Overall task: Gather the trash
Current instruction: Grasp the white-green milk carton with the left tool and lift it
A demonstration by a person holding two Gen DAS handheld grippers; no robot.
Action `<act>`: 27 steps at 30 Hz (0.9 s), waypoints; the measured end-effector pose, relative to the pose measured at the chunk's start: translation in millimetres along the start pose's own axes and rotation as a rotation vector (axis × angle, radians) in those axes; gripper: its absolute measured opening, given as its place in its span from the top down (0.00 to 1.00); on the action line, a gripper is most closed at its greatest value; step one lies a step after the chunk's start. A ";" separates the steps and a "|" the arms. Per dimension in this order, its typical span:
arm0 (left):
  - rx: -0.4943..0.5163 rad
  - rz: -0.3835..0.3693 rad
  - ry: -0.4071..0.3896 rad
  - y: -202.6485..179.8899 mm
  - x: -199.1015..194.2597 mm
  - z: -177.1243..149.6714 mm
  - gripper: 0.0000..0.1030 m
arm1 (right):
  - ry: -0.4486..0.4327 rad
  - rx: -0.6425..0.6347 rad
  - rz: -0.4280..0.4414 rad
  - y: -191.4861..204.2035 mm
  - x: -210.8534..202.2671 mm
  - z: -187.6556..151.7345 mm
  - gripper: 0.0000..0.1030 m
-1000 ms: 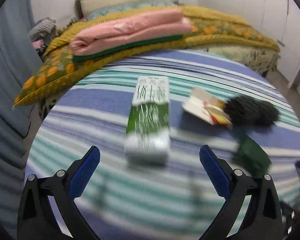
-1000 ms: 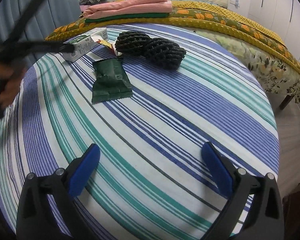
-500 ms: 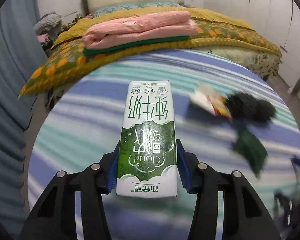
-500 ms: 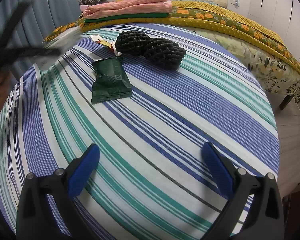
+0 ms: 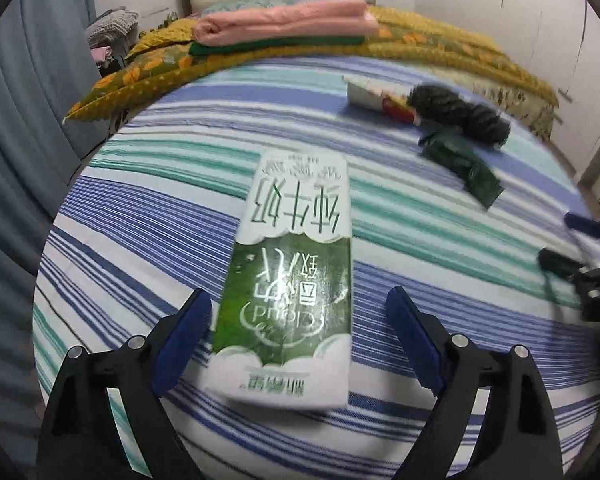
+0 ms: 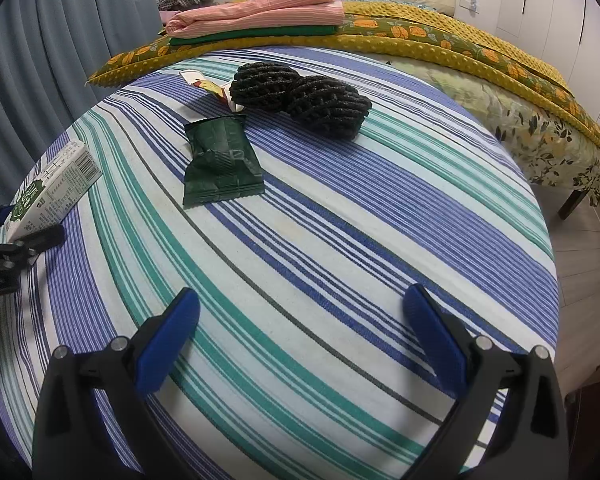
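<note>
A green and white milk carton [image 5: 292,280] lies flat on the striped tablecloth between the jaws of my left gripper [image 5: 298,308]. Those jaws are opening, and their blue pads stand clear of the carton's sides. In the right wrist view the carton [image 6: 52,192] is at the table's left edge, with the left gripper [image 6: 4,248] just below it. My right gripper [image 6: 302,300] hangs open over bare cloth with nothing in it. Farther back lie a dark green wrapper [image 6: 220,160], a black foam net [image 6: 300,98] and a white and red wrapper [image 6: 208,86].
The round table [image 6: 340,220] has a blue, green and white striped cloth. Behind it is a bed with a yellow quilt [image 6: 440,40] and folded pink bedding [image 6: 256,12]. Grey curtains [image 6: 40,60] hang at the left. Wooden floor [image 6: 580,240] shows at the right.
The left gripper shut on the carton, carried it from beside the wrappers to the table's left edge, then let go. The right gripper kept still.
</note>
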State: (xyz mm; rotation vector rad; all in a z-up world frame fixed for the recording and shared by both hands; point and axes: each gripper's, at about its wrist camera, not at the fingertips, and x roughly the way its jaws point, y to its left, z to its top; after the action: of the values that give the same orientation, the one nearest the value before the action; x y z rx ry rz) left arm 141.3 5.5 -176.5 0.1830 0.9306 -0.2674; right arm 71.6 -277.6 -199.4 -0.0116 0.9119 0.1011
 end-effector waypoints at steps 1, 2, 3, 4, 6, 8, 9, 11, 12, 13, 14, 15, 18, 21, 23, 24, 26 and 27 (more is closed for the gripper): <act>-0.007 0.009 -0.001 1.1 1.8 0.7 0.08 | 0.000 0.000 0.000 0.0 0.0 0.0 0.05; -0.019 -0.002 0.006 3.8 3.3 1.8 0.07 | 0.000 0.000 0.000 0.0 0.0 0.0 0.05; -0.028 -0.010 0.013 6.2 5.0 3.0 0.05 | 0.000 0.000 0.000 -0.2 0.0 0.1 0.05; -0.028 -0.014 0.014 7.1 5.9 3.1 0.05 | 0.000 0.000 -0.001 0.0 0.0 0.1 0.05; -0.023 -0.013 0.010 6.8 6.3 2.2 0.04 | 0.000 0.000 0.000 -0.2 0.0 0.1 0.05; -0.024 -0.013 0.008 6.9 6.2 2.1 0.04 | 0.000 0.000 0.000 -0.1 0.1 0.1 0.05; -0.024 -0.013 0.008 7.2 6.6 2.2 0.04 | 0.000 0.000 0.000 -0.3 0.1 0.2 0.05; -0.025 -0.015 0.008 7.5 6.8 2.1 0.04 | 0.000 0.001 -0.001 0.1 0.1 0.1 0.05; -0.025 -0.016 0.008 7.4 6.7 2.1 0.04 | 0.000 0.001 -0.001 0.1 0.2 0.2 0.05; -0.026 -0.016 0.008 7.3 6.7 1.9 0.04 | 0.000 0.001 -0.001 0.1 0.2 0.1 0.05; -0.026 -0.016 0.008 6.9 6.6 1.8 0.04 | 0.000 0.001 -0.001 0.1 0.2 0.2 0.05; -0.027 -0.016 0.008 7.0 6.2 1.8 0.04 | 0.000 0.001 -0.001 0.2 0.2 0.2 0.05; -0.027 -0.016 0.008 7.0 6.3 1.8 0.04 | 0.000 0.001 -0.001 0.1 0.2 0.1 0.05; -0.027 -0.016 0.008 7.1 6.3 1.8 0.04 | -0.001 0.001 -0.001 0.0 0.2 0.1 0.05; -0.027 -0.016 0.007 7.1 6.3 1.8 0.04 | -0.001 0.001 -0.001 0.2 0.2 0.1 0.05; -0.027 -0.016 0.007 7.2 6.3 1.8 0.04 | -0.001 0.001 -0.001 0.1 0.2 0.1 0.05; -0.027 -0.016 0.007 6.9 6.4 1.7 0.04 | -0.001 0.001 -0.001 0.2 0.2 0.0 0.05; -0.027 -0.016 0.007 7.1 6.4 1.7 0.04 | -0.001 0.001 -0.001 0.1 0.2 0.0 0.05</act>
State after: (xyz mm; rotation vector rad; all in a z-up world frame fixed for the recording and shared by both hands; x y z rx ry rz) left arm 148.4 10.8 -180.4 0.1519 0.9428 -0.2689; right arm 71.7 -277.4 -199.6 -0.0111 0.9113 0.0993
